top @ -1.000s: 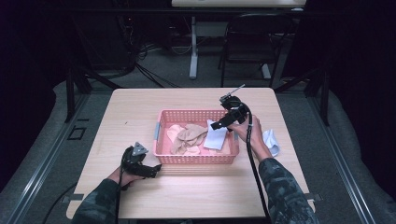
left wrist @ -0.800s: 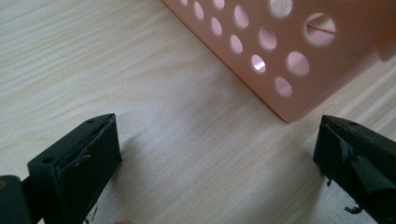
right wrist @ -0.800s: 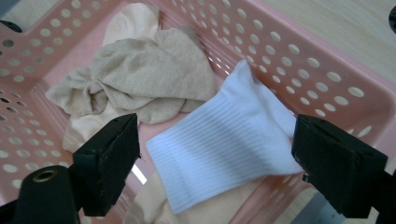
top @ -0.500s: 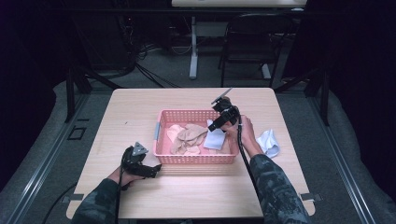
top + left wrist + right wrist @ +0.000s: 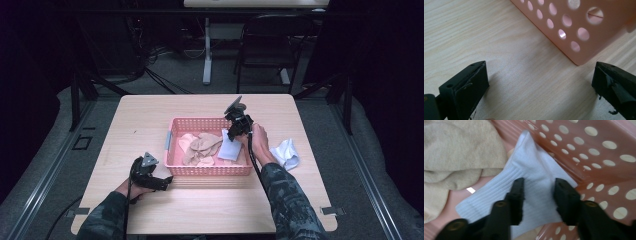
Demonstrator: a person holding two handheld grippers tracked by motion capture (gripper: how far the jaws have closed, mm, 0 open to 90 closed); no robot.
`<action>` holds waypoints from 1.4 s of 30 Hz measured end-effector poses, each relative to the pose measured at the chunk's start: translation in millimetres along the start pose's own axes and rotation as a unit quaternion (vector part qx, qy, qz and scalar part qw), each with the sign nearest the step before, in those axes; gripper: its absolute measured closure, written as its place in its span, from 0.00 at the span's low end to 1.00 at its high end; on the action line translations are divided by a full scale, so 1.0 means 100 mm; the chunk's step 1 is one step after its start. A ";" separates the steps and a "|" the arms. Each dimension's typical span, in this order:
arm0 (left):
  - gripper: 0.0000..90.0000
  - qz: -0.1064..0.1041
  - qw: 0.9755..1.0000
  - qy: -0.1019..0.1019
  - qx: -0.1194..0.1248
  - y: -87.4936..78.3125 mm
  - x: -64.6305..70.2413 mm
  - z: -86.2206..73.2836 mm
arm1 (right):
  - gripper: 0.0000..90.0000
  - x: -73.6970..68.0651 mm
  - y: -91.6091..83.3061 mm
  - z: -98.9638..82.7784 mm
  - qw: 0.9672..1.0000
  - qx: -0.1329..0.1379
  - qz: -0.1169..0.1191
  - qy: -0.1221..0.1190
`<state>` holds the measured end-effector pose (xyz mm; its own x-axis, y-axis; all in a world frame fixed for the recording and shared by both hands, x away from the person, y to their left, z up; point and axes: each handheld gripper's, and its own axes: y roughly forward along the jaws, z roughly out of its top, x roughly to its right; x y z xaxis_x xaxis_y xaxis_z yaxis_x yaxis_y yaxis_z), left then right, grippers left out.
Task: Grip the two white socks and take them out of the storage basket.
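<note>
A pink perforated basket (image 5: 172, 145) sits in the middle of the high view on a light wooden table (image 5: 150, 110). Inside it, beige socks (image 5: 200, 146) are heaped toward the left and centre, and a white ribbed sock (image 5: 229, 148) lies at the right end against the basket's wall. In the right gripper view the same white sock (image 5: 534, 172) fills the centre of the frame, one corner rising up the dotted wall, with the beige fabric at the upper left. The right gripper (image 5: 233, 131) hangs over that end of the basket; its jaws stand partly spread above the sock with nothing pinched between them (image 5: 537, 195). A second white sock (image 5: 286, 153) lies on the table right of the basket, outside it. The left gripper (image 5: 162, 181) rests on the table at the lower left, just beside the basket's near corner, and its jaws stand wide apart over bare wood (image 5: 539, 82).
</note>
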<state>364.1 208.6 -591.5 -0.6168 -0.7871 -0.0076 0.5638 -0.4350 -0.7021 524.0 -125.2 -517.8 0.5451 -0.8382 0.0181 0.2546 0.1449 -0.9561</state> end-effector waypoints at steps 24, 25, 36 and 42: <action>0.01 0.000 1.000 0.000 0.000 0.00 0.00 0.00 | 1.00 -0.06 -0.70 -0.22 0.995 0.088 0.041 0.012; 0.01 0.000 1.000 0.000 0.000 0.00 0.00 0.00 | 1.00 -0.07 -0.75 -0.23 0.995 0.090 0.041 0.010; 0.01 0.000 1.000 0.001 0.000 0.00 0.00 0.00 | 1.00 -0.12 -1.15 -0.31 0.990 0.132 0.050 -0.005; 0.01 0.000 1.000 0.001 0.000 0.00 0.00 0.00 | 1.00 -0.17 -1.33 -0.32 0.987 0.149 0.058 -0.011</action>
<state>364.1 208.6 -591.5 -0.6180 -0.7861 -0.0079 0.5629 -0.4355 -0.7025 455.8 -147.1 -399.9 0.6004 -0.7959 -0.0778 0.4105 0.3902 -0.8242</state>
